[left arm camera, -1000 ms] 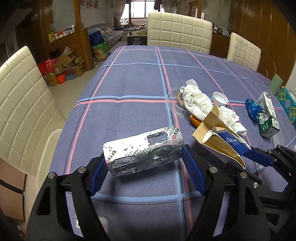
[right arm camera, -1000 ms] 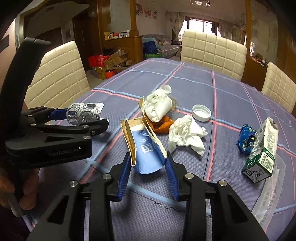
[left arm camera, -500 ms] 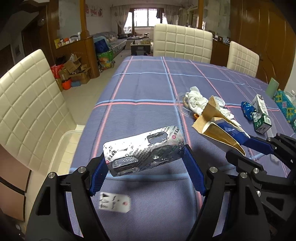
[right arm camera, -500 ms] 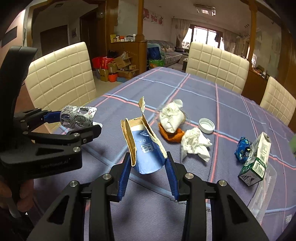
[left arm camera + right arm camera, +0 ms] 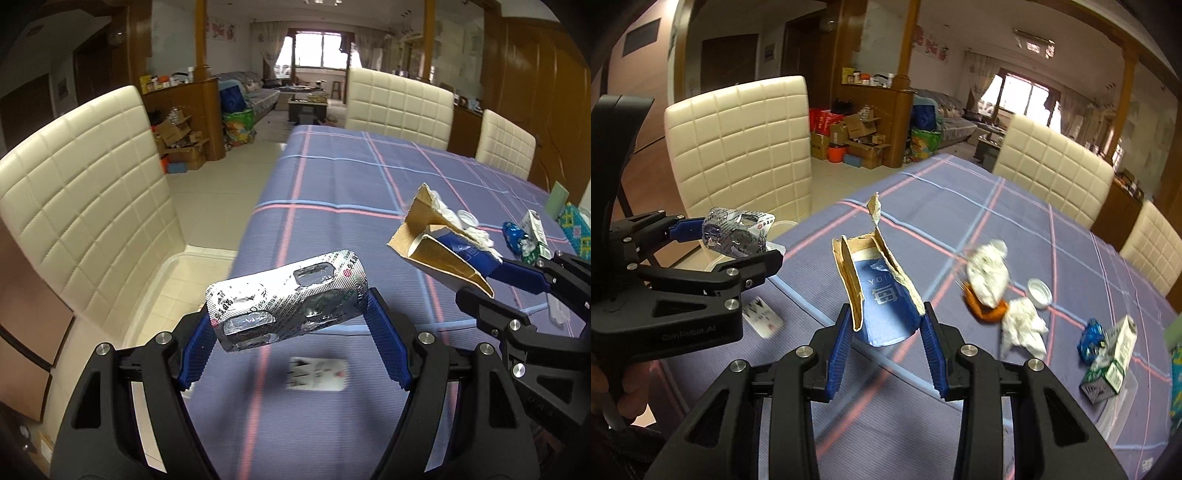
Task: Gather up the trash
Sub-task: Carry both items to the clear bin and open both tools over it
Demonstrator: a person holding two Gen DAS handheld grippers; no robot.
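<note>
Foil blister pack (image 5: 288,297): silver, crumpled, sitting pinched between the blue pads of the left gripper (image 5: 286,332), jaws closing on its two ends, held up off the table near the edge. Red and black print on the foil, too small to read.
Torn carton (image 5: 882,291): brown card inside, blue outside, white lettering reading "YO.." plus a boxed character. The right gripper (image 5: 886,341) is clamping its base, jaws partway in, carton sticking up toward 12 o'clock.
Left gripper body: "GenRobot.AI" is showing on its side in the right wrist view.
Card (image 5: 762,317): white, lying flat on the purple plaid tablecloth (image 5: 332,177), print blurred.
Leftover trash: tissues (image 5: 988,275), orange peel (image 5: 984,312), white cap (image 5: 1039,291), blue wrapper (image 5: 1091,338), green milk carton (image 5: 1112,363) sitting around 2 to 3 o'clock.
Room: cream chair (image 5: 85,199) at 9 o'clock, just beside the table edge; far half of the cloth is lying bare.
</note>
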